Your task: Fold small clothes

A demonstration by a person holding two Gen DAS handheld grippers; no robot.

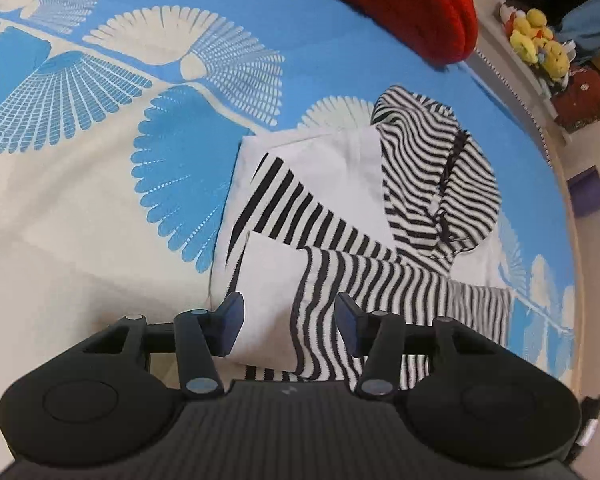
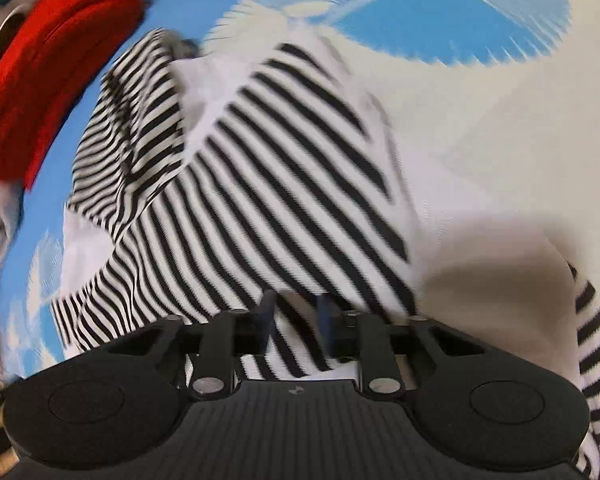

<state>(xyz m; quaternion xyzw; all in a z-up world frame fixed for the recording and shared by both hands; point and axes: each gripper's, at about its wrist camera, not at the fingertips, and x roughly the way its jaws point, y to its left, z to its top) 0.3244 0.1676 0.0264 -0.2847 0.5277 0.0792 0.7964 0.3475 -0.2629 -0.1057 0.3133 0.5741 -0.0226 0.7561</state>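
Note:
A small white garment with black-and-white striped sleeves and hood [image 1: 380, 184] lies on a blue and cream patterned bedspread [image 1: 100, 208]. Its striped sleeves are folded across the white body. My left gripper [image 1: 290, 320] is open, its fingers either side of the garment's near edge, just above a white fold and a striped sleeve. In the blurred right wrist view, my right gripper [image 2: 296, 320] has its jaws close together on the striped fabric [image 2: 284, 184] and lifts it, so the cloth drapes over the fingers.
A red cushion [image 1: 400, 4] lies at the far end of the bed, also in the right wrist view [image 2: 48, 76]. A white shelf with yellow plush toys [image 1: 540, 40] and a red box stands beyond the right bed edge. A purple box [image 1: 590, 192] sits on the floor.

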